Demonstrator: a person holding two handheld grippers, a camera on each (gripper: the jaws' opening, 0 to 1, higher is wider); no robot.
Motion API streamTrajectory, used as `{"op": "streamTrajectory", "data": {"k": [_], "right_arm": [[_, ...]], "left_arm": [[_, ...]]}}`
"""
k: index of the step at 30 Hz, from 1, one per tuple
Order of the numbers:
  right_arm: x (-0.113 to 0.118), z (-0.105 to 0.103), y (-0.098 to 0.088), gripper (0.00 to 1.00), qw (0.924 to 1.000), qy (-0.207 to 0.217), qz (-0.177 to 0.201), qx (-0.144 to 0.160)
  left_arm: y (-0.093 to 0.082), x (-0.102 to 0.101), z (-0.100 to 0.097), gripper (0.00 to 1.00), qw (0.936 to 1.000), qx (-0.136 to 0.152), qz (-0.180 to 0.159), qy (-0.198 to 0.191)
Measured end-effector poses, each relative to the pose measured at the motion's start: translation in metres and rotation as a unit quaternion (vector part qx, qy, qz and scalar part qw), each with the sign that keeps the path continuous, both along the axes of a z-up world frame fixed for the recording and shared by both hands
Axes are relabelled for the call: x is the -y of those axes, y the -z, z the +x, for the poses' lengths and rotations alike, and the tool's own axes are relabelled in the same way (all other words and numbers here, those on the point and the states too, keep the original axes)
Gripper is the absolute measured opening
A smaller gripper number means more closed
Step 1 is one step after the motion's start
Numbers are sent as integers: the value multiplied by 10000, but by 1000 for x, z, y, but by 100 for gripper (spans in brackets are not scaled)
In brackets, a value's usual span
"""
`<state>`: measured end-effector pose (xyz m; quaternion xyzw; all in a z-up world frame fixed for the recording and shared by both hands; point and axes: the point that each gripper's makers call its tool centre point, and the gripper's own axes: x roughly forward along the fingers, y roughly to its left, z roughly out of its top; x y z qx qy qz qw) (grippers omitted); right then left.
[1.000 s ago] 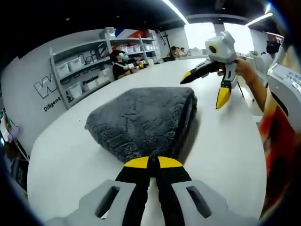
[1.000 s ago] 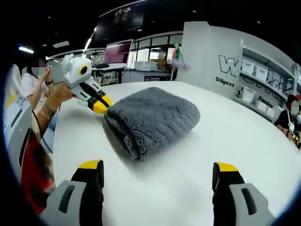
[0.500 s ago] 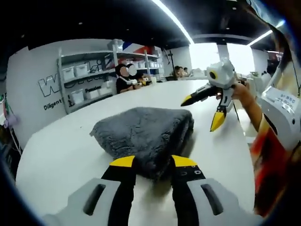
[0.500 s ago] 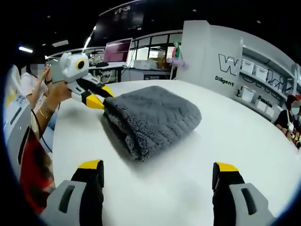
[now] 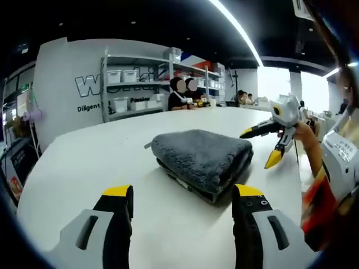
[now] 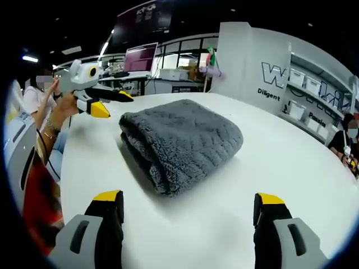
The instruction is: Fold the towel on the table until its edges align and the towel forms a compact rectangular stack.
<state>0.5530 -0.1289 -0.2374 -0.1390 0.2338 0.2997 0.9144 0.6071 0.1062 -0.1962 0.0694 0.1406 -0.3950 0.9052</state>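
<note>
I see a wide white table (image 5: 67, 168) with a rounded edge, and the grey towel (image 5: 203, 158) lies on it folded into a thick stack, near the middle and well away from every edge. In the right gripper view the towel (image 6: 182, 143) shows its layered fold side toward me, and its edges look roughly aligned but soft and rounded. My left gripper (image 5: 182, 196) has its jaws spread wide and holds nothing; the towel is just beyond the tips, apart from them. My right gripper (image 6: 188, 204) is spread wide too, with bare table between the jaws and the towel further ahead. In the left gripper view I see the right gripper (image 5: 263, 147) beside the far right side of the towel, jaws apart, not touching it. Around the towel the table is bare on all sides. Behind stands a white wall with shelves (image 5: 132, 89) carrying bins, and some people (image 5: 185, 95) sit at the far edge.
</note>
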Motion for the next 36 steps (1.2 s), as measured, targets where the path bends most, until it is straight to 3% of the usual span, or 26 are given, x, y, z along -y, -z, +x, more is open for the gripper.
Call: {"op": "streamTrajectory", "data": {"k": [5,9,14,21,30,36], "right_arm": [[0,3,-1,99,10000,50,-20,4],[1,5,-1,99,9999,101,15,-6],[5,6,-1,99,9998,182,-16,7],[3,2,-2,99,9999,123,-10,61],[3,-5,-4,99,9991,272,321,95],[9,-8,-8,99,9984,459,309,152]], "left_arm": [[10,-23,1,84,9988,-298,-42,-384],[13,-44,0,87,9970,-413,-205,-627],[23,-53,-11,99,9946,-751,-413,-579],[35,-66,-24,99,9919,-949,-564,-629],[51,-80,-38,99,9912,-1096,-414,-620],[48,-83,-43,99,9916,-1049,-462,-604]]}}
